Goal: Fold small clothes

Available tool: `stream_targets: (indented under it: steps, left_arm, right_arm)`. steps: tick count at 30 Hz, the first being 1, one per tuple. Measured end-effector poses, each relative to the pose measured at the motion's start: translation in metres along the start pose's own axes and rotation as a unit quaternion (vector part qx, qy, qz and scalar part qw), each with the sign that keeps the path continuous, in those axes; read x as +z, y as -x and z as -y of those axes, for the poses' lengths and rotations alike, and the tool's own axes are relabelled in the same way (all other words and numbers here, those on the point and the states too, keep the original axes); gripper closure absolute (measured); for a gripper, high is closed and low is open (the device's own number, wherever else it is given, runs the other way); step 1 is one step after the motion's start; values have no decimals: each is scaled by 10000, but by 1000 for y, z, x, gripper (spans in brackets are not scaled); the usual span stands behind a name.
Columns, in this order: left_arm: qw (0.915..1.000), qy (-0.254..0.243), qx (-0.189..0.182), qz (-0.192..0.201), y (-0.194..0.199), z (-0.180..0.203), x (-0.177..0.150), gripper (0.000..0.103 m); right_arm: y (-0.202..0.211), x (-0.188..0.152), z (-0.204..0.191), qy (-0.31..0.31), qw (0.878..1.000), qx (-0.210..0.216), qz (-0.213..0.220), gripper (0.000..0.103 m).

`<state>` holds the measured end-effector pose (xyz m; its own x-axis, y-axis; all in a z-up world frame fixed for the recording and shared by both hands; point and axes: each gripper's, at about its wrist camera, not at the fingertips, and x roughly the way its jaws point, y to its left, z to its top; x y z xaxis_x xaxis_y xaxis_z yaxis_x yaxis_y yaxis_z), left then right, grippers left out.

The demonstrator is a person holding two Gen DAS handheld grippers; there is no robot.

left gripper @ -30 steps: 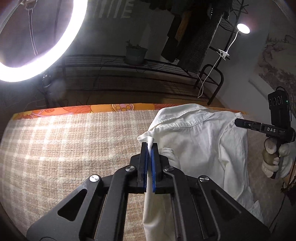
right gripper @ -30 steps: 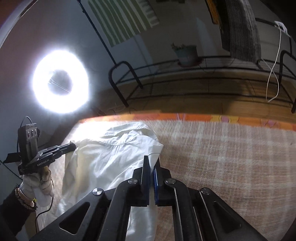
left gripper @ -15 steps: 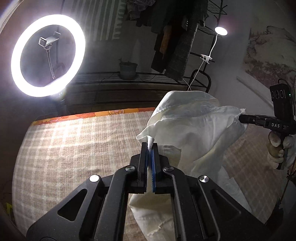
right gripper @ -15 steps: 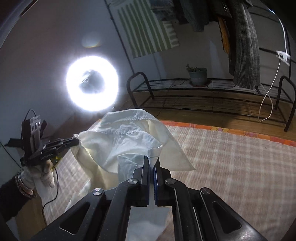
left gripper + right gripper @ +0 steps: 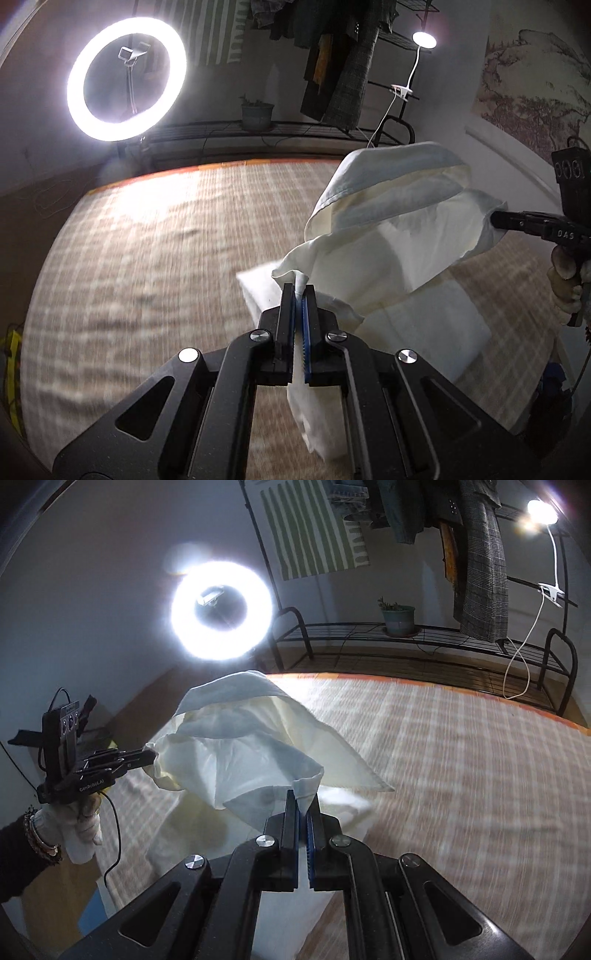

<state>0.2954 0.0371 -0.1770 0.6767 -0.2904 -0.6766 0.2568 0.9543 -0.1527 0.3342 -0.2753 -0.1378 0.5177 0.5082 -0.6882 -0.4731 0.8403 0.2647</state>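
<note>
The left tool (image 5: pixel 299 291) and right tool (image 5: pixel 303 799) each pinch a corner of the small white cotton shirt (image 5: pixel 399 236), holding it lifted above the beige plaid bed cover (image 5: pixel 155 258), probably so its upper part can fold over the rest lying near.

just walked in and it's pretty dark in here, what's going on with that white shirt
A person is folding a white shirt over a plaid-covered surface, with a handheld gripper in each hand. The left gripper and the right gripper are each shut on a bit of the shirt's fabric. The upper part of the shirt is lifted and billowing in the air, while its lower part lies on the plaid cover. A ring light shines behind.
</note>
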Motion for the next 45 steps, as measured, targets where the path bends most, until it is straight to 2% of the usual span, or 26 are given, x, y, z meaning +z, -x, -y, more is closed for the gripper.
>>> stream_targets:
  steps: [5,10,15,16,21,22,23,24,26,28,32,34,35,36,37,38,40,43,45]
  left_arm:
    - [9998,-67,87,-154,1,8,-39,102]
    - [9994,-159,144,-281,3,11,-64,102]
    - [9991,-157,77,-396,14,8,-85,102]
    - [9991,-114,47,-399,18,6,-88,102]
    - [9984,375,-201,-384,44,-8,-99,102]
    - [9974,545,-280,-370,46,-12,-98,99]
    - [9960,730,-382,-360,48,-16,-97,90]
    - [9931,996,-504,-366,47,-22,-95,74]
    - [9840,1570,-763,-363,41,-35,-89,65]
    - [9694,2145,-1107,-452,29,-45,-84,65]
    - [9399,2963,-1614,-528,9,-58,-80,65]
    - [9324,3129,-1723,-559,3,-60,-77,65]
    - [9299,3176,-1756,-593,-1,-61,-76,73]
    - [9283,3198,-1784,-646,-5,-61,-76,98]
    - [9272,3217,-1770,-742,-11,-61,-76,103]
    - [9254,3274,-1744,-778,-14,-61,-76,103]
    - [9115,3546,-1951,-731,-13,-63,-79,103]
    - [8945,3830,-2244,-531,5,-63,-83,103]
    - [8943,3846,-2230,-508,12,-61,-89,103]
  right_arm:
    - [4,-36,-13,55,10000,-51,-52,103]
    - [1,-71,-22,190,9992,-322,-160,102]
    - [7,-95,-32,490,9971,-518,-275,91]
    - [11,-100,-33,558,9965,-548,-291,86]
    - [35,-119,-25,475,9968,-567,-318,79]
    - [40,-121,-21,358,9976,-527,-285,77]
    - [46,-122,-15,169,9986,-447,-241,76]
    - [51,-123,-6,-112,9992,-327,-182,72]
    - [55,-123,10,-702,9975,-71,-97,64]
    - [52,-121,25,-1312,9912,157,-24,58]
    - [25,-120,36,-2077,9758,611,-312,56]
    - [10,-123,35,-2295,9691,754,-488,56]
    - [3,-124,34,-2348,9670,812,-564,56]
    - [-4,-125,31,-2362,9659,855,-632,57]
    - [-9,-125,29,-2347,9653,905,-697,65]
    - [-17,-124,25,-2297,9652,949,-821,72]
    - [-23,-124,20,-2164,9685,770,-961,93]
    - [-12,-115,24,-2203,9676,864,-881,101]
    - [6,-109,31,-2350,9639,1091,-612,101]
